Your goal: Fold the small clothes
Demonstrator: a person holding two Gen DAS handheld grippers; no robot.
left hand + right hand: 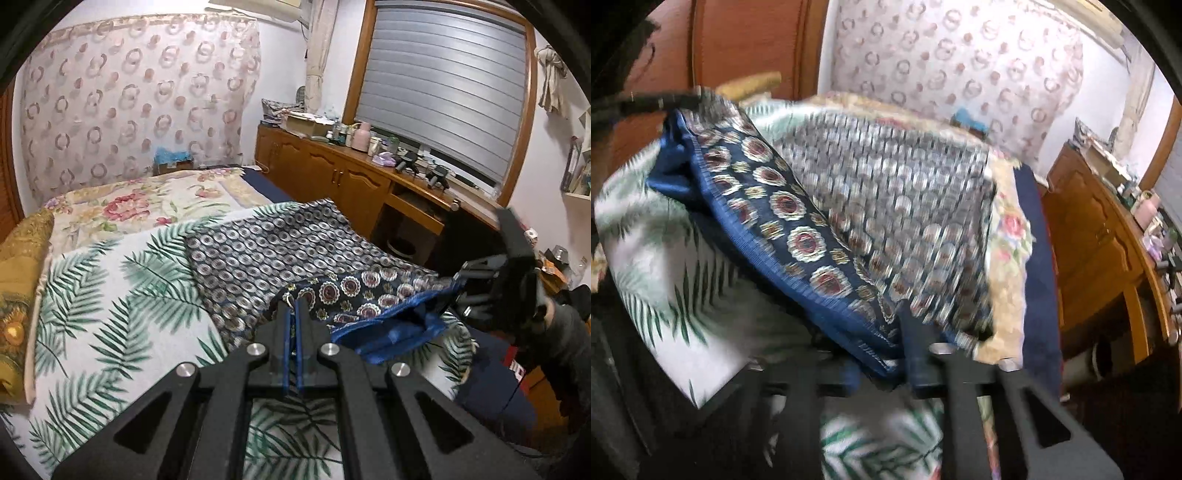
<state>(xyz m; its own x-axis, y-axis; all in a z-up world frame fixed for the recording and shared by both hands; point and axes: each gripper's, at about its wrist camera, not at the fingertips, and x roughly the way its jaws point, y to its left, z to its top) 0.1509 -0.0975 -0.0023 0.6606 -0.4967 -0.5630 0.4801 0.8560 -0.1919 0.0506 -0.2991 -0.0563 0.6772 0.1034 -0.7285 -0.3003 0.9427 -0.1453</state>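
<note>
A navy patterned cloth [280, 247] with a medallion border and a plain blue underside lies on the palm-leaf bed cover [110, 295]. My left gripper [292, 306] is shut on the cloth's near corner, with the fabric pinched between its blue pads. The same cloth [886, 206] fills the blurred right wrist view and drapes over my right gripper [908, 325]. In the left wrist view the right gripper [456, 291] grips the raised blue edge at the far right. The left gripper [665, 101] shows at the upper left of the right wrist view, holding up the other corner.
A floral blanket [147, 199] covers the far half of the bed. A golden pillow [18, 277] lies at its left edge. A wooden cabinet and desk [332, 173] with bottles and boxes run along the right under the window blind [439, 88]. A person's sleeve [565, 332] is behind the right gripper.
</note>
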